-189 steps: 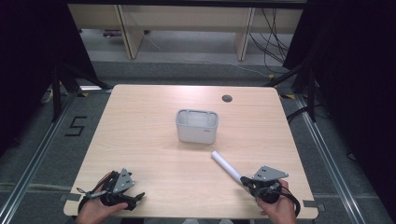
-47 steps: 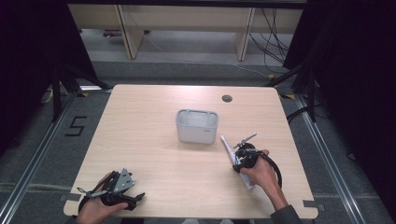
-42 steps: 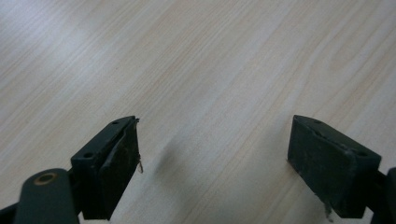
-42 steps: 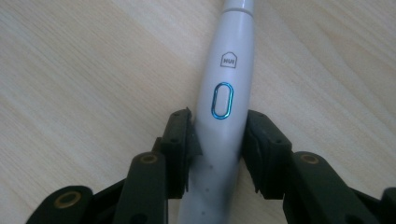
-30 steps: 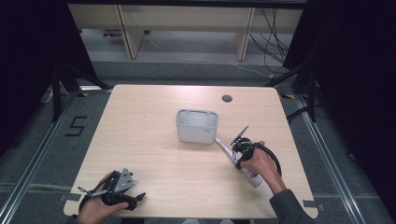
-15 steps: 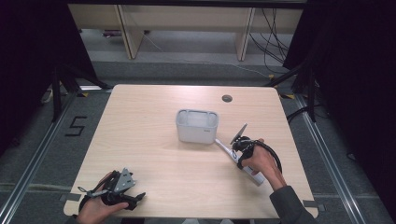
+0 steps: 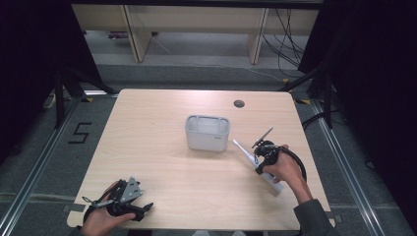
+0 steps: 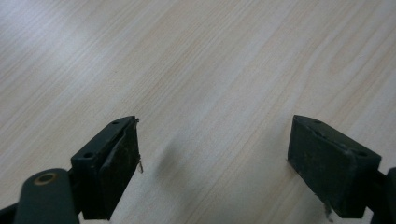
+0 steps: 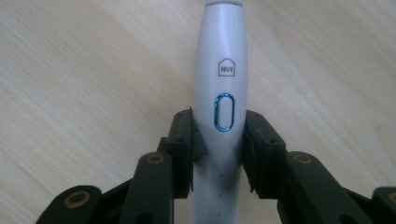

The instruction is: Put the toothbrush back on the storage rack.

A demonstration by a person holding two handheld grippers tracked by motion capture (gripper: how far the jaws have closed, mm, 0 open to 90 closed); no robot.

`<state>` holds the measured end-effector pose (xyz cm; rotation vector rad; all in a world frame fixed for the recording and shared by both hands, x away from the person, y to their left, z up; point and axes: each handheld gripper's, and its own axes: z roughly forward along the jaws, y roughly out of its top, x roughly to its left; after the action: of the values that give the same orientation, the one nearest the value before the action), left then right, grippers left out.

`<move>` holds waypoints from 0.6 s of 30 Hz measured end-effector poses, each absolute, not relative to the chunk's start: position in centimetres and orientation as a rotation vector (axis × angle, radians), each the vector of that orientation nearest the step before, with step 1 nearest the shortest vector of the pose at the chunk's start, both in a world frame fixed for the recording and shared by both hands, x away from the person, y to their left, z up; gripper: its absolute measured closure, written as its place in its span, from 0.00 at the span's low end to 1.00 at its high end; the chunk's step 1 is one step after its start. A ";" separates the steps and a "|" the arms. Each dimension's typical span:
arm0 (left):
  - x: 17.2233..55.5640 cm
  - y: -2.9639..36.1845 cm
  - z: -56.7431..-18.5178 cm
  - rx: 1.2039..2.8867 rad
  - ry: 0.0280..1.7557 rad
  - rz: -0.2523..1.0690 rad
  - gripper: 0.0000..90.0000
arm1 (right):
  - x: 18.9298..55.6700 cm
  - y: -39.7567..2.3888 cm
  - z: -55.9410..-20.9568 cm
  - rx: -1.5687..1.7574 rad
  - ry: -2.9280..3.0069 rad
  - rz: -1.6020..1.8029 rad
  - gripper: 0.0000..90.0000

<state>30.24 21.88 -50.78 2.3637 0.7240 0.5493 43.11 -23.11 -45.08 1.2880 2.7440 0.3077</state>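
The slim white plastic electric toothbrush with a blue-ringed oval button (image 9: 219, 88) lies slanted at about four o'clock from the table's middle, its thin head end aimed toward ten o'clock at the nearby container, its thick base toward the near right corner. In the high view the toothbrush (image 7: 246, 153) is apart from the container, its head end just off the container's near right corner.

The right gripper (image 9: 218, 140) has it: both black pads press the handle's flanks just below the button, so the grasp is made. Whether the handle has left the wood I cannot tell from these pictures; the base end looks low, close to the tabletop. What seems left is to lift it clear, carry it the short way toward ten o'clock and set it in the white rectangular plastic tub (image 7: 207, 132), which stands open and looks empty near the table's centre. That is a judgement from the layout, since nothing is in the tub yet.

The right gripper's jaws stand partly closed, clamped on the handle's width. The left gripper (image 8: 229, 158) rests at seven o'clock, near the front left edge of the light wooden table (image 7: 147, 128); its jaws are spread wide with only bare wood grain between them, holding and touching nothing.
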 end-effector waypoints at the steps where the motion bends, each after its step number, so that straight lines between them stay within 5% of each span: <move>1: 30.2 21.9 -50.7 2.363 0.722 0.547 0.18 | 43.1 -23.7 -44.4 1.278 2.715 0.371 0.74; 18: 30.3 21.9 -50.8 2.354 0.731 0.549 0.18 | 43.2 -26.3 -40.3 1.282 2.434 0.820 0.74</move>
<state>30.27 21.85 -50.79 2.3543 0.7305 0.5494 43.22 -26.26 -40.25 1.2817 2.4336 0.8195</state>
